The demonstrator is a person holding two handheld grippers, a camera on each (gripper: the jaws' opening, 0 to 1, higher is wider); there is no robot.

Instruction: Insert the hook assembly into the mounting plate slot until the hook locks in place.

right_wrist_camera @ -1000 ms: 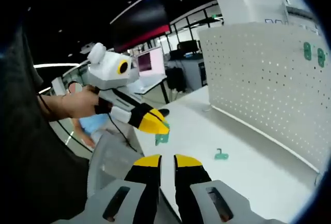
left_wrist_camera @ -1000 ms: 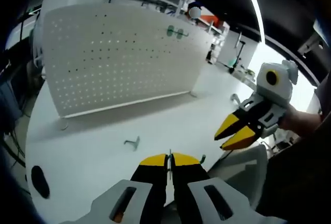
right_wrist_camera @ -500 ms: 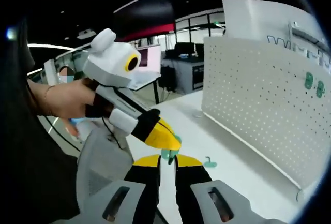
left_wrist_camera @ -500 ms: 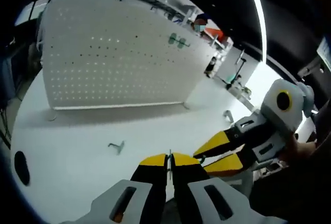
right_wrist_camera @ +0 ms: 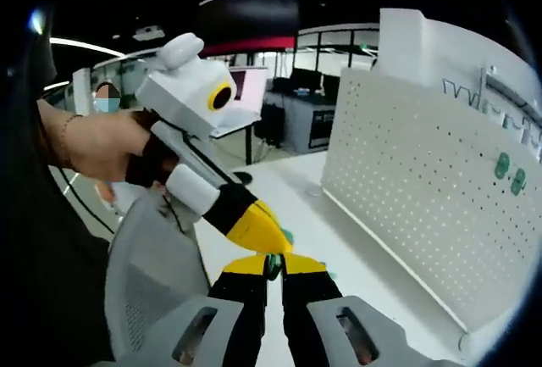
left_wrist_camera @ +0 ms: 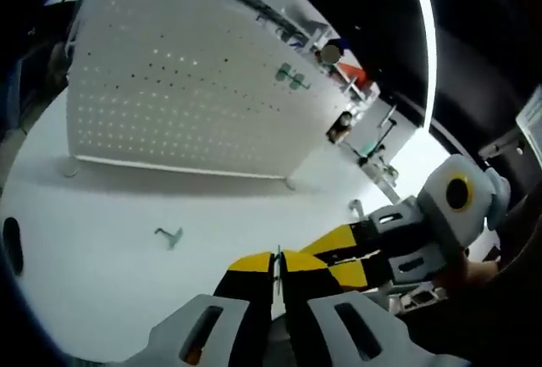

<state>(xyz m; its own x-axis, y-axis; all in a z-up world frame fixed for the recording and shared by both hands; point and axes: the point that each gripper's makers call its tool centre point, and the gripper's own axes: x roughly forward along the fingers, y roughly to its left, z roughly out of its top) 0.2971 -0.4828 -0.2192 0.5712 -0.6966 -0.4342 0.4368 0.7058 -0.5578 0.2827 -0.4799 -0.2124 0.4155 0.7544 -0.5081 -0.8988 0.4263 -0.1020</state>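
My left gripper (left_wrist_camera: pixel 277 258) is shut on a small green hook (right_wrist_camera: pixel 284 236), which shows edge-on as a thin strip between its jaws. In the right gripper view a hand holds that gripper (right_wrist_camera: pixel 269 241) in from the left, its yellow tip right over my right gripper (right_wrist_camera: pixel 273 267). The right jaws stand a narrow gap apart, with a green part of the hook between them; I cannot see whether they touch it. The white perforated mounting plate (left_wrist_camera: pixel 186 96) stands upright on the table, also seen as the mounting plate (right_wrist_camera: pixel 406 189). The right gripper (left_wrist_camera: pixel 326 258) comes in beside the left jaws.
Two green hooks (left_wrist_camera: pixel 291 73) hang high on the plate, also seen as the hooks (right_wrist_camera: pixel 510 172). A loose hook (left_wrist_camera: pixel 169 235) lies on the white table (left_wrist_camera: pixel 102 257), another hook (left_wrist_camera: pixel 356 207) farther right. A grey mesh chair (right_wrist_camera: pixel 148 274) stands at the table's edge.
The two grippers have come together: the left gripper's tip with the hook now sits right at the right jaws. The right jaws' gap has narrowed.
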